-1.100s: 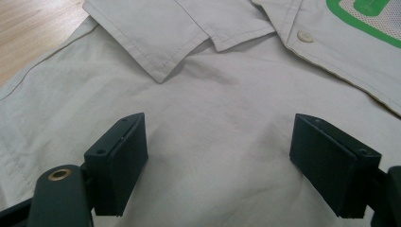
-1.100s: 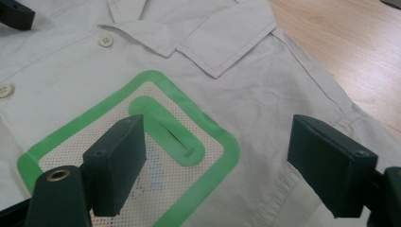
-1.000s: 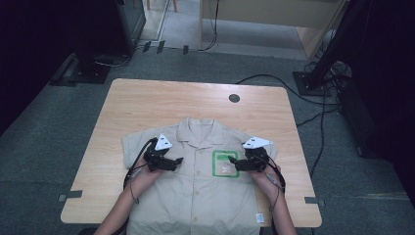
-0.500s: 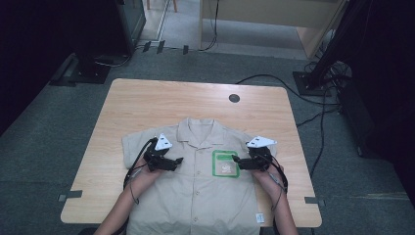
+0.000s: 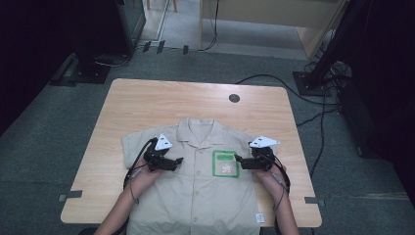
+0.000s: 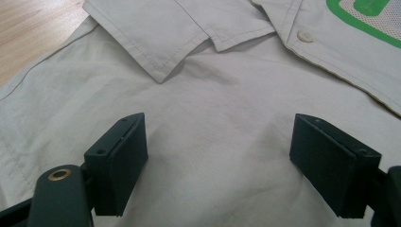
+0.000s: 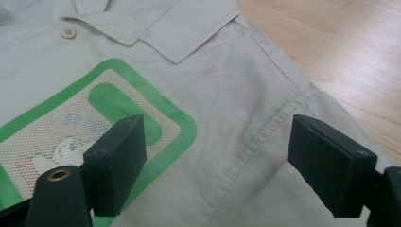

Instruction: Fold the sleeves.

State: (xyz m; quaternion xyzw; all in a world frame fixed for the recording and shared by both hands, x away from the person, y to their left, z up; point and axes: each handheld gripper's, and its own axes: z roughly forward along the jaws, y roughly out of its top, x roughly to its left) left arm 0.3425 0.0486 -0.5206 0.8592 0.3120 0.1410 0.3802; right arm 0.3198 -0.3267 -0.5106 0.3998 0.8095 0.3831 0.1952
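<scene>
Left gripper (image 5: 179,160) unmoved since a second ago, jaws spread wide over shirt (image 5: 200,196); right gripper (image 5: 238,159) shifted slightly outward, jaws likewise spread above green patch (image 5: 225,163). Beige, short-sleeved, buttoned, flat on table (image 5: 147,105) near front edge. Button (image 6: 305,36) and collar stitching clear from left gripper view.
</scene>
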